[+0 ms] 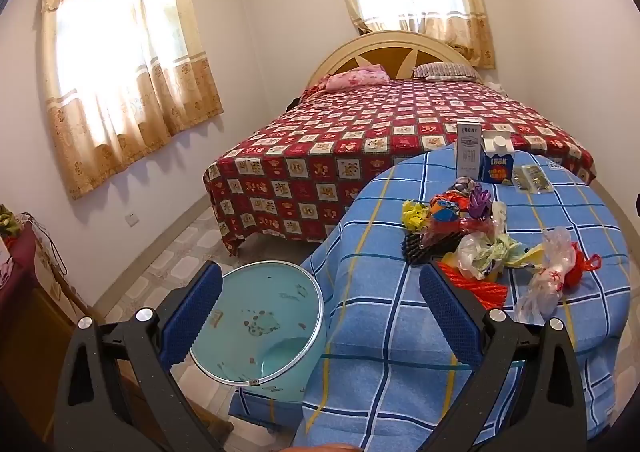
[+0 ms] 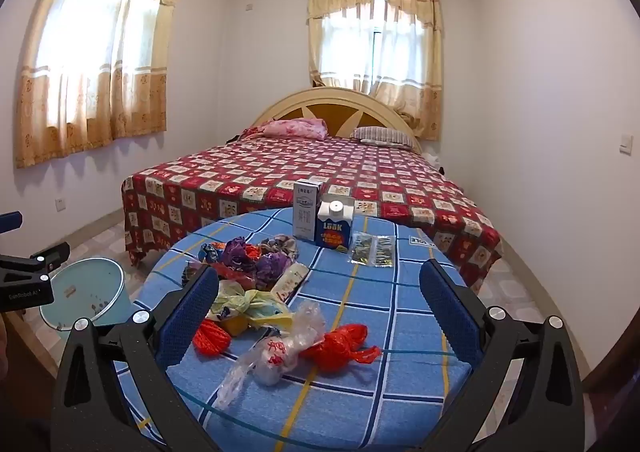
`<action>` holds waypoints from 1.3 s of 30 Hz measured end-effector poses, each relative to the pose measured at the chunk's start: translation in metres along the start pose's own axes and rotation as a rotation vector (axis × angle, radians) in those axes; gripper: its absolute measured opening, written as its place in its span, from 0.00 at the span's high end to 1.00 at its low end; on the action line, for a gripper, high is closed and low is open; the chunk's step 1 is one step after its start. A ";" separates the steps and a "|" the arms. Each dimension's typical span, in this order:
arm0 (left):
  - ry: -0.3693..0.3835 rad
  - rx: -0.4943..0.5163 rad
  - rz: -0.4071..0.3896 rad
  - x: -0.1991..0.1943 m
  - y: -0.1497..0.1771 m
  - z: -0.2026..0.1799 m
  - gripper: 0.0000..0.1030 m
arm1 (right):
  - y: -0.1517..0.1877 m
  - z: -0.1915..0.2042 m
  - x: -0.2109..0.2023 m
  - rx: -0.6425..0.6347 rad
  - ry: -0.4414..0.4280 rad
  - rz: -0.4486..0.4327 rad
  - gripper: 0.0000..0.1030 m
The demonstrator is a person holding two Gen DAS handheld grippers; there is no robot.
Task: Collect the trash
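Bed [image 2: 312,180] w/ red quilt, 2 pillows [image 2: 296,128], curtained windows [image 2: 92,64]

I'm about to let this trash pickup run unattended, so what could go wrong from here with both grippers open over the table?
1. The clear plastic bag and red bag are thin and crumpled; the open right gripper may pinch the blue checked cloth along with them.
2. The bin stands on the floor beside the table, below its edge, so a drop could miss.
3. The upright cartons could be knocked over.
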State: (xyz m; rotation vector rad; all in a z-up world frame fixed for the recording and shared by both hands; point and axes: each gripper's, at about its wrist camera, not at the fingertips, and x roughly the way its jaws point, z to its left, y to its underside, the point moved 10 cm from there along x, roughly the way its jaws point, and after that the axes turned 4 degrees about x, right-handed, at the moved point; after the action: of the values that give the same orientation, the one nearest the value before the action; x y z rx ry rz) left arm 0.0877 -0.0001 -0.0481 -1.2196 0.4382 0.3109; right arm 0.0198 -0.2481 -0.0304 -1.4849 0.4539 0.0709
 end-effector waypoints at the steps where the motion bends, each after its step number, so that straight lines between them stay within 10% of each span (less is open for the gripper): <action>1: 0.002 -0.002 0.001 0.000 0.000 0.000 0.06 | 0.000 0.000 0.000 -0.001 0.000 0.000 0.05; 39: -0.015 -0.019 -0.013 0.000 -0.005 0.014 0.06 | 0.004 0.006 0.001 -0.007 -0.002 0.000 0.05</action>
State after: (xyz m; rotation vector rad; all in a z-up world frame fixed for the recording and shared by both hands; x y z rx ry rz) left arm 0.0917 0.0114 -0.0401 -1.2372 0.4150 0.3135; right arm 0.0210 -0.2417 -0.0343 -1.4915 0.4527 0.0737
